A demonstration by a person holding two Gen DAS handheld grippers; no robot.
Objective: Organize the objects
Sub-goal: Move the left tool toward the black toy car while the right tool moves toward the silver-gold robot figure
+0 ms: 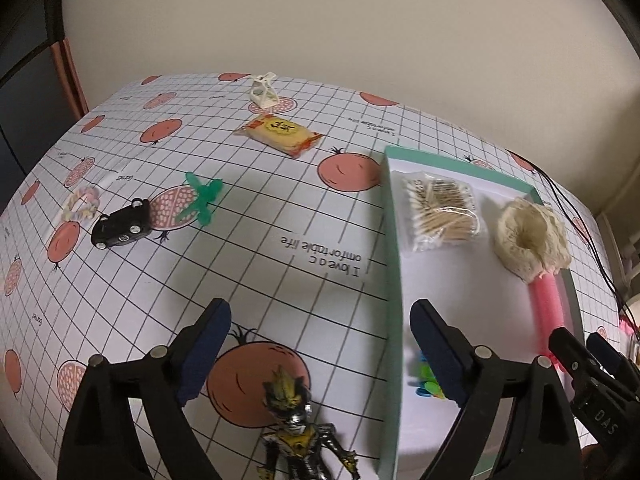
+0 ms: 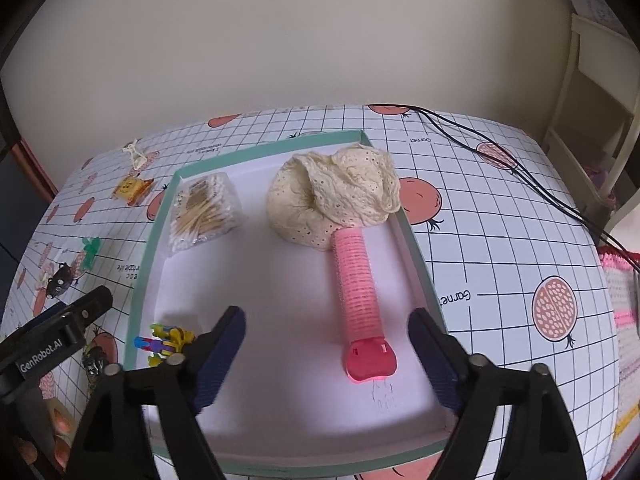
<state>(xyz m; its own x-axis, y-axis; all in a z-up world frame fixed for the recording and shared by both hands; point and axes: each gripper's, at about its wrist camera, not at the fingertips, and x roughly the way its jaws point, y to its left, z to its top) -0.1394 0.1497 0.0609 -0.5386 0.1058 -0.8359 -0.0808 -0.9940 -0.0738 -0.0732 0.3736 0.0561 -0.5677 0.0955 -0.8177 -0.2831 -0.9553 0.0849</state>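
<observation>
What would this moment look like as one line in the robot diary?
left gripper: open, above toy figure | right gripper: open, over box | pink roller: in box | toy car: on table

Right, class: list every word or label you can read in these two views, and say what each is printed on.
"I love a comfortable life": tablecloth, upside down.
"Garnet": tablecloth, repeated.
"GenRobot.AI": left gripper.
"DAS": right gripper, rest hidden.
Snack packet: characters too blurred.
Cotton swab pack: print unreadable.

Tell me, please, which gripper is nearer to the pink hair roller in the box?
The right gripper: it hangs open directly over the pink hair roller, whose near end lies between its fingers. The left gripper straddles the box's left wall, beside the roller.
</observation>
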